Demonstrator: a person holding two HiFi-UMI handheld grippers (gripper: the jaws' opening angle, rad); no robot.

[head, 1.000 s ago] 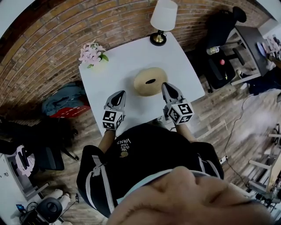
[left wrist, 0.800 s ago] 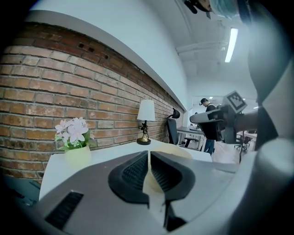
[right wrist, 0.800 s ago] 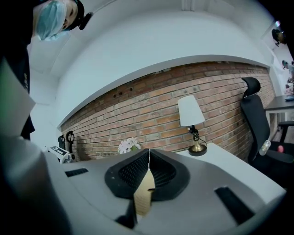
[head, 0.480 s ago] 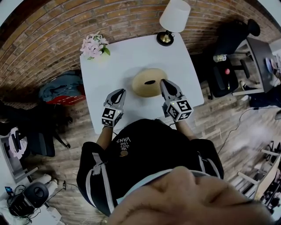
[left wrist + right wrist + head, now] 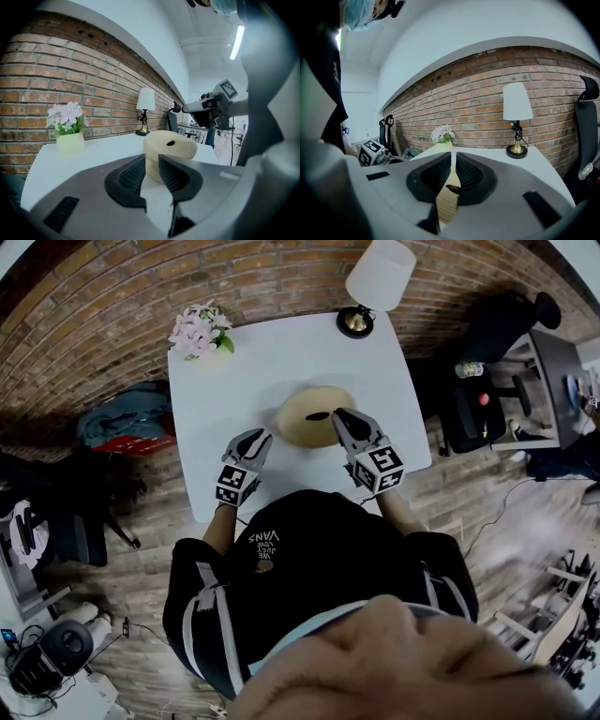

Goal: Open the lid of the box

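Now the left tongs (image 5: 151,160) stand a little apart, having just been opening, with nothing between them; the round tan box (image 5: 169,143) sits just beyond their tips. The right tongs (image 5: 453,165) are pressed together and empty, at the box's right edge. Closed, the box stands mid-table (image 5: 272,352), with a lamp (image 5: 378,277) and potted flowers (image 5: 197,334) at the far corners.

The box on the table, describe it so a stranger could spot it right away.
Find the white table against the brick wall. A lamp and a pot of pink flowers stand at its far corners; the box sits alone nearer the person. It is the only low, round, tan thing, with a dark hole in its lid.
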